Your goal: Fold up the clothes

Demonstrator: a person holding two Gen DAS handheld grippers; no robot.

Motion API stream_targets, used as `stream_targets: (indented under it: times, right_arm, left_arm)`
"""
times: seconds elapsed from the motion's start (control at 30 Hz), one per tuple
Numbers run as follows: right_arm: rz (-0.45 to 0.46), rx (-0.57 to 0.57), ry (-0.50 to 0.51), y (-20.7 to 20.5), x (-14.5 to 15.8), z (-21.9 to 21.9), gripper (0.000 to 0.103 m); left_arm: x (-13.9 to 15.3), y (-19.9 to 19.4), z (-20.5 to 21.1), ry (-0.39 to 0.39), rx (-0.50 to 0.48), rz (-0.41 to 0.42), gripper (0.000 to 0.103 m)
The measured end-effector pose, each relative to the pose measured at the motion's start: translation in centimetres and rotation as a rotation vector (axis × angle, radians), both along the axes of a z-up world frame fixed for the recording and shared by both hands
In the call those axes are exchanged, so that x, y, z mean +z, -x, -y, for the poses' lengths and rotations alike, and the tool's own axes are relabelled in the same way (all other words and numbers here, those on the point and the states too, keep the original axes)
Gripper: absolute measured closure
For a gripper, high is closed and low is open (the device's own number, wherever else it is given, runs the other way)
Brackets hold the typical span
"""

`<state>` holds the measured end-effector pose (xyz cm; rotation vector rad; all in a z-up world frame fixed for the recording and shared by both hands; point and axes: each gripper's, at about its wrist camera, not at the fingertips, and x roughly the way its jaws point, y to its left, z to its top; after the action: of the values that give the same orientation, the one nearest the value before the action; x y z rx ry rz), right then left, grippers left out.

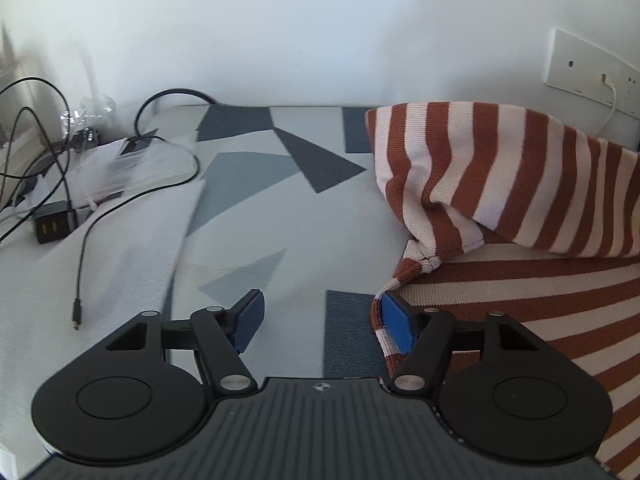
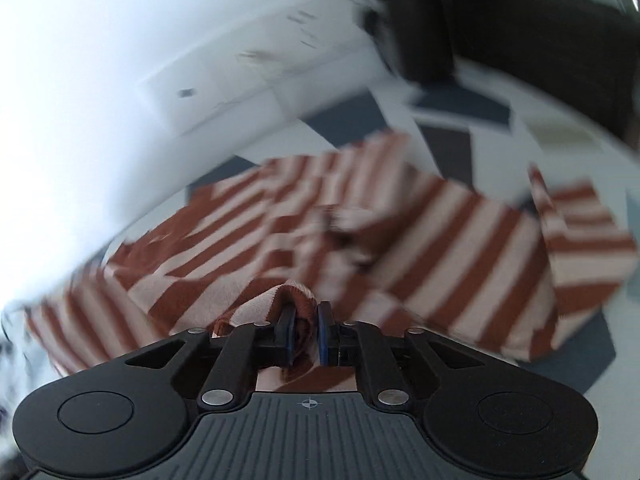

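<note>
One garment is in play, a brown-and-white striped top lying on the patterned mat toward its right side, with a flap raised and draped over the flat part near the wall. Your right gripper is clenched on a bunched fold of that top: brown knit shows pinched between the two blue pads, jaws nearly together, and the rest of the cloth spreads away ahead of the fingers, its stripes running slantwise across a heavily blurred view. Your left gripper is released, jaws standing wide over bare mat; nothing lies between them, though the right-hand pad sits at the top's left edge, touching it or just beside it, I cannot tell which. So the cloth lies to the right of the left fingers, and the edge runs roughly away from you along the pointing line. Both grippers tilt downward toward the mat. I judge that the left needs to shift right so the edge comes between its pads before closing. Cables and a charger clutter the mat's left edge, well apart from the top.
</note>
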<state>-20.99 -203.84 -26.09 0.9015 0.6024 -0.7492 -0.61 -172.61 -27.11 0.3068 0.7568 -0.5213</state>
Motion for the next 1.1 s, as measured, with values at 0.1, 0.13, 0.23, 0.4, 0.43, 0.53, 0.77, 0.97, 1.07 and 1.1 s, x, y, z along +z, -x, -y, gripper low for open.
stream_targets:
  times: [0.1, 0.13, 0.23, 0.4, 0.43, 0.53, 0.77, 0.97, 1.07, 1.1]
  right_arm:
    - [0.037, -0.012, 0.018, 1.3, 0.6, 0.4, 0.068]
    - [0.032, -0.003, 0.044, 1.5, 0.9, 0.2, 0.062]
    - [0.006, 0.080, 0.129, 1.4, 1.6, -0.8, 0.060]
    - [-0.090, 0.236, 0.270, -0.6, 1.6, -3.4, 0.057]
    - [-0.117, 0.262, 0.295, -1.2, 1.4, -3.7, 0.053]
    - [-0.205, 0.335, 0.335, -3.0, 1.1, -4.6, 0.045]
    - [-0.107, 0.364, 0.130, -3.7, -0.1, -2.9, 0.096]
    - [0.067, 0.201, 0.236, -5.1, 3.3, 0.4, 0.094]
    - [0.105, 0.036, 0.262, -4.9, 4.6, 2.8, 0.067]
    - [0.106, 0.029, 0.257, -4.8, 4.8, 3.1, 0.067]
  left_arm:
    - [0.2, 0.4, 0.3, -0.025, -0.024, 0.035, 0.033]
    - [0.3, 0.9, 0.8, -0.040, -0.052, 0.057, 0.033]
    - [0.3, 1.5, 2.4, -0.049, -0.125, 0.088, 0.030]
    - [-0.4, 1.6, 5.3, -0.071, -0.171, 0.097, 0.029]
    - [-0.5, 1.6, 5.6, -0.078, -0.172, 0.111, 0.028]
    - [-0.7, 1.6, 6.2, -0.095, -0.167, 0.152, 0.025]
    - [0.0, 0.9, 5.8, -0.125, -0.166, 0.210, 0.051]
    - [0.9, -0.6, 3.9, -0.062, -0.080, 0.165, 0.050]
    - [0.9, -0.9, 3.0, -0.044, -0.038, 0.147, 0.047]
    - [0.8, -0.9, 2.8, -0.039, -0.037, 0.142, 0.047]
